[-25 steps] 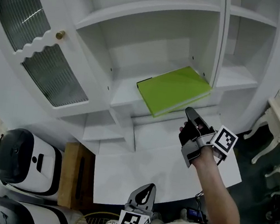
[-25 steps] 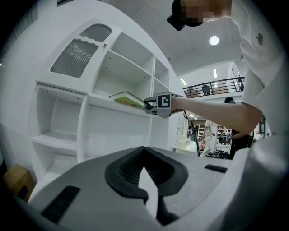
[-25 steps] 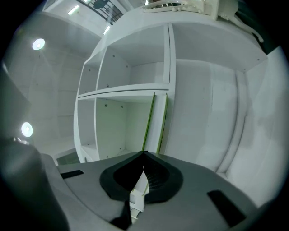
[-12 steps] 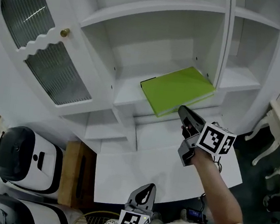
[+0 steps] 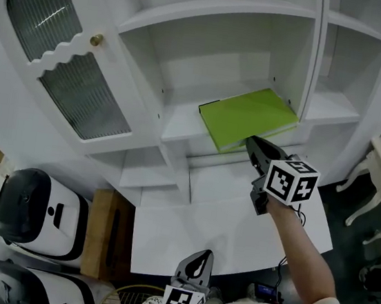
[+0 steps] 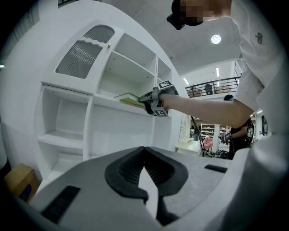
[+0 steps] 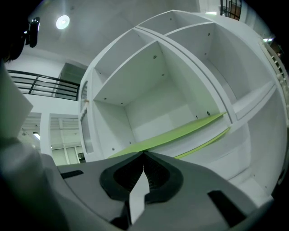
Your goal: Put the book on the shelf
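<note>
The right gripper (image 5: 251, 143) has its jaws pressed together and empty, with the green book (image 5: 247, 117) lying flat on the shelf (image 5: 178, 129) just beyond their tips. The left gripper (image 5: 198, 254) also has its jaws together, holding nothing.

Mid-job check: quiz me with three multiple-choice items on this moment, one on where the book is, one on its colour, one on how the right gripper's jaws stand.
1. Where is the book?
A) Lying flat on a white shelf
B) On the floor
C) Standing upright on the top board

2. What colour is its cover?
A) Red
B) Green
C) Blue

3. How do the right gripper's jaws stand?
A) Wide apart
B) Clamped on the book
C) Together, nothing between them

Answers:
1 A: the head view shows it flat on the shelf board.
2 B: the cover is bright green in every view that shows it.
3 C: the right gripper view shows the pads meeting, with the book beyond them.
</note>
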